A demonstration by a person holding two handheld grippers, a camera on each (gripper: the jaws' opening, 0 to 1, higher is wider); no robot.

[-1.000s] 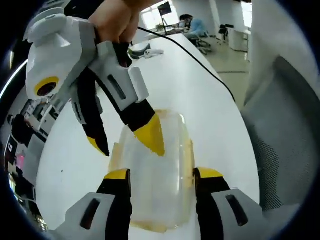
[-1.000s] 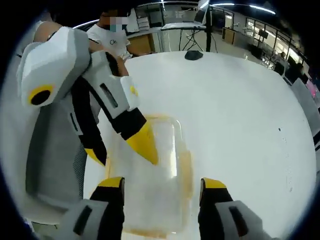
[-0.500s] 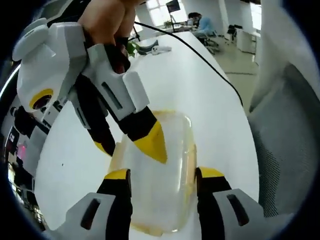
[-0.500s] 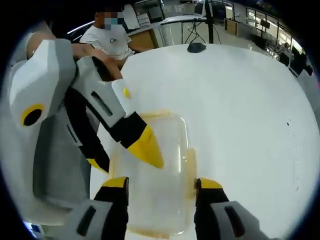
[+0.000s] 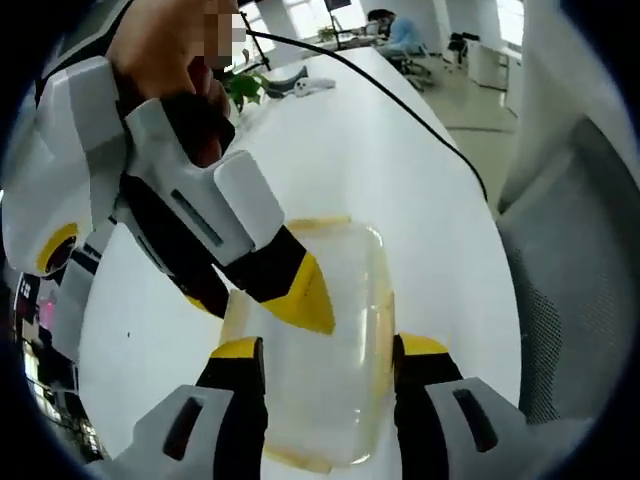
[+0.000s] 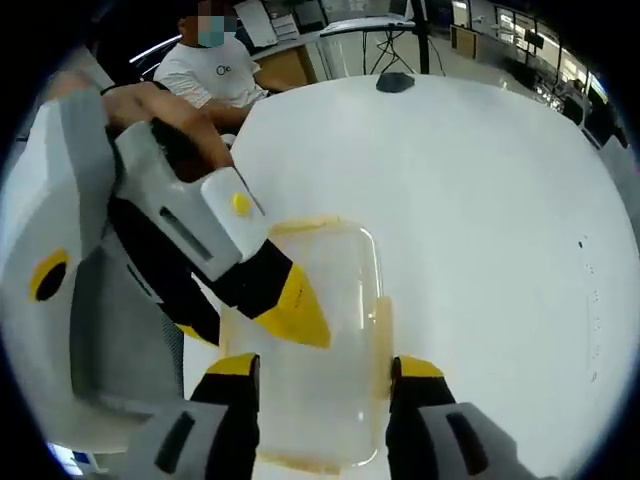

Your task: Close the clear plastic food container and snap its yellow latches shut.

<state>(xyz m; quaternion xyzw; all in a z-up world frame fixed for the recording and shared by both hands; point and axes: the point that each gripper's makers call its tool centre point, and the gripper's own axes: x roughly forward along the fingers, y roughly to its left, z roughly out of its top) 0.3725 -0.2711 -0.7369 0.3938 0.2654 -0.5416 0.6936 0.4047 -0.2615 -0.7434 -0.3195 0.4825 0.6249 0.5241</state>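
Note:
The clear plastic container (image 5: 352, 300) lies on the white table (image 5: 380, 150) with its lid on. Yellow latches show along its far end (image 5: 320, 222) and right side (image 5: 384, 340). My left gripper (image 5: 328, 348) is open, its yellow-tipped jaws standing on either side of the container's near end. My right gripper (image 5: 258, 300) reaches in from the upper left, open; one yellow tip rests on the lid, the other sits beside the container's left edge. In the right gripper view, my right gripper (image 6: 323, 367) straddles the container (image 6: 340, 290), and my left gripper (image 6: 248, 322) has one tip on the lid.
A grey mesh chair (image 5: 570, 280) stands close beside the table edge. A black cable (image 5: 400, 110) runs across the table toward a small plant (image 5: 240, 85). A person in a white shirt (image 6: 215, 70) sits at the table's far side, near a dark object (image 6: 393, 83).
Both grippers have drawn closer together over the container; each looms larger in the other's view. The tips on the lid have slid slightly further along it. The container has stayed put.

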